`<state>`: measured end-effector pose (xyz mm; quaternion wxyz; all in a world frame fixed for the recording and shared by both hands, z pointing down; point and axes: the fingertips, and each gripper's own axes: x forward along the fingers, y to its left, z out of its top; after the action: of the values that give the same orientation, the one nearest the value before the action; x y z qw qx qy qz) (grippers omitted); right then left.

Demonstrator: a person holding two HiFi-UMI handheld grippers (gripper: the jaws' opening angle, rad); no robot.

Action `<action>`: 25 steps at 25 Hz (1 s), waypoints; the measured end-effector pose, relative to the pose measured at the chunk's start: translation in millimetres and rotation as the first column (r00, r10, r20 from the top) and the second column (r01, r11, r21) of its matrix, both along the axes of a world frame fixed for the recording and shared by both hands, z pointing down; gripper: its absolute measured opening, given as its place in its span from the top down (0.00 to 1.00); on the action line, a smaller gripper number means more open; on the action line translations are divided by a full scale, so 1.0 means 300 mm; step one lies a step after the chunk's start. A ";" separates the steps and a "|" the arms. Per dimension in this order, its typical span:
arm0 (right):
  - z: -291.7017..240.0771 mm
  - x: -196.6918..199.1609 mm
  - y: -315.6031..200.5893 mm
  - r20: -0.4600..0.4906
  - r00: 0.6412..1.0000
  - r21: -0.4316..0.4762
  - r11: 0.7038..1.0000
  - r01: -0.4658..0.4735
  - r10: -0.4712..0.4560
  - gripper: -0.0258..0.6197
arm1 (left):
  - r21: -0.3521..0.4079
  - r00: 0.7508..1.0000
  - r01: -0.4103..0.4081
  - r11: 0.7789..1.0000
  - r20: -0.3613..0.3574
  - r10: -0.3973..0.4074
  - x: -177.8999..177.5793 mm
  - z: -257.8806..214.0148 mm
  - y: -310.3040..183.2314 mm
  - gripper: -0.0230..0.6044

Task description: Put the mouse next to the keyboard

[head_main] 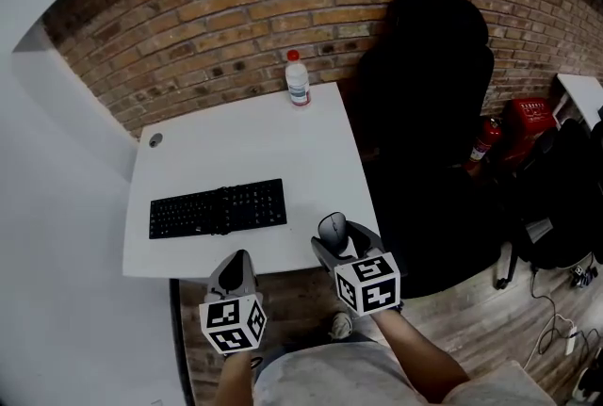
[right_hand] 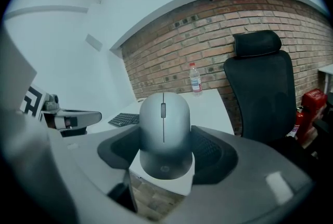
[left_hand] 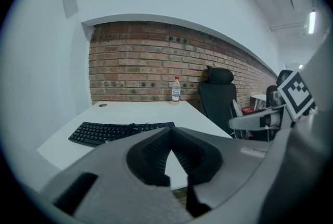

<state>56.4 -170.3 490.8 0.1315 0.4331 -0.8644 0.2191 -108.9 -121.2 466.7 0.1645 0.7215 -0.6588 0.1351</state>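
A grey mouse (head_main: 332,229) (right_hand: 164,132) sits between the jaws of my right gripper (head_main: 337,240) (right_hand: 165,141), which is shut on its sides. It is held at the front right corner of the white table (head_main: 283,140), to the right of the black keyboard (head_main: 219,208) (right_hand: 125,119) and apart from it. I cannot tell whether the mouse touches the tabletop. My left gripper (head_main: 234,265) (left_hand: 169,135) is shut with nothing in it, at the table's front edge just in front of the keyboard (left_hand: 119,130).
A water bottle (head_main: 298,79) (left_hand: 176,90) (right_hand: 195,80) stands at the table's back edge by the brick wall. A black office chair (head_main: 433,112) (right_hand: 260,88) stands close to the table's right side. Beyond the chair, a red fire extinguisher (head_main: 485,140) stands on the floor.
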 end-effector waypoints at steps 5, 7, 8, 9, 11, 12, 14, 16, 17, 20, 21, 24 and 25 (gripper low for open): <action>0.036 -0.009 -0.051 -0.018 1.000 -0.029 1.000 -0.004 0.003 0.48 | -0.009 1.000 -0.010 1.000 -0.008 0.010 0.003 0.023 -0.067 0.97; 0.052 -0.010 -0.080 -0.028 1.000 -0.039 0.999 -0.012 0.011 0.48 | -0.006 1.000 -0.023 1.000 -0.010 0.023 0.006 0.029 -0.105 0.97; 0.061 -0.012 -0.096 -0.034 0.999 -0.043 0.999 -0.017 0.016 0.48 | -0.003 0.999 -0.031 1.000 -0.009 0.031 0.004 0.032 -0.127 0.97; 0.071 -0.016 -0.114 -0.041 0.999 -0.048 0.999 -0.024 0.022 0.48 | 0.001 0.999 -0.039 0.999 -0.009 0.039 0.000 0.035 -0.151 0.97; 0.092 -0.028 -0.151 -0.056 0.998 -0.060 0.997 -0.040 0.036 0.48 | 0.003 0.999 -0.052 0.999 -0.012 0.052 -0.018 0.044 -0.200 0.97; 0.105 -0.036 -0.168 -0.065 0.997 -0.068 0.996 -0.049 0.044 0.48 | 0.003 0.998 -0.057 0.998 -0.015 0.057 -0.030 0.049 -0.225 0.97; 0.129 -0.057 -0.204 -0.084 0.995 -0.089 0.994 -0.066 0.059 0.48 | 0.005 0.998 -0.068 0.998 -0.017 0.068 -0.060 0.055 -0.276 0.97; 0.152 -0.081 -0.238 -0.103 0.992 -0.108 0.991 -0.082 0.071 0.48 | 0.009 0.996 -0.085 0.996 -0.010 0.085 -0.087 0.059 -0.327 0.97; 0.164 -0.092 -0.256 -0.113 0.991 -0.117 0.989 -0.089 0.076 0.48 | 0.010 0.995 -0.096 0.995 -0.008 0.096 -0.097 0.064 -0.353 0.97; 0.200 -0.122 -0.307 -0.147 0.985 -0.144 0.983 -0.114 0.093 0.48 | 0.005 0.992 -0.129 0.992 -0.007 0.129 -0.131 0.083 -0.426 0.97; 0.211 -0.132 -0.323 -0.158 0.982 -0.153 0.980 -0.124 0.100 0.48 | 0.002 0.990 -0.139 0.990 -0.008 0.139 -0.143 0.090 -0.449 0.97; 0.247 -0.152 -0.367 -0.192 0.974 -0.185 0.970 -0.159 0.123 0.48 | -0.007 0.986 -0.166 0.986 -0.014 0.166 -0.175 0.107 -0.513 0.97; 0.260 -0.157 -0.379 -0.204 0.970 -0.197 0.965 -0.170 0.129 0.48 | -0.009 0.985 -0.175 0.985 -0.016 0.174 -0.185 0.111 -0.533 0.97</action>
<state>9.4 -284.1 568.9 0.2421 0.4997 -0.7840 0.2777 -164.4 -281.2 500.0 0.1605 0.7767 -0.5912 0.1469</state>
